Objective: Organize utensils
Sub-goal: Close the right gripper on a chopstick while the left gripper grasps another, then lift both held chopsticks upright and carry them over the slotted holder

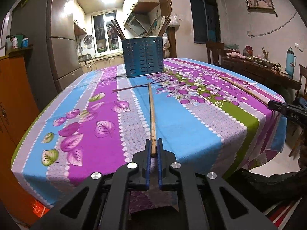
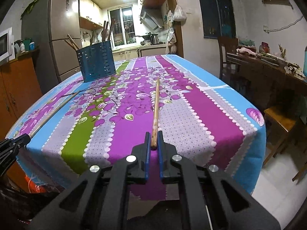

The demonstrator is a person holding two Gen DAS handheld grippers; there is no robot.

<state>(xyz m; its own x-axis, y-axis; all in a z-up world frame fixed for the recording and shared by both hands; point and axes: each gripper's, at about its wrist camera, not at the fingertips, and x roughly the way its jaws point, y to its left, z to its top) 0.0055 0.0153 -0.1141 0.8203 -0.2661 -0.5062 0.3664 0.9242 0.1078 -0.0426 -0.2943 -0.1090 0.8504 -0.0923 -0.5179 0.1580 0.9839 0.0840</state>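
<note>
A blue perforated utensil holder point(image 1: 144, 56) stands at the far end of the table with several dark chopsticks in it; it also shows in the right wrist view point(image 2: 96, 63). My left gripper point(image 1: 153, 147) is shut on the near end of a wooden chopstick point(image 1: 152, 113) that points toward the holder. My right gripper point(image 2: 154, 140) is shut on the near end of a second wooden chopstick point(image 2: 156, 103). Each view shows the other chopstick off to the side, in the left wrist view point(image 1: 243, 89) and in the right wrist view point(image 2: 55, 108).
The table has a purple, blue and green flowered cloth point(image 1: 191, 126). A fridge point(image 2: 57, 38) and an orange cabinet point(image 1: 13, 103) stand to the left. A dark wooden side table point(image 2: 272, 71) with clutter and chairs stands to the right.
</note>
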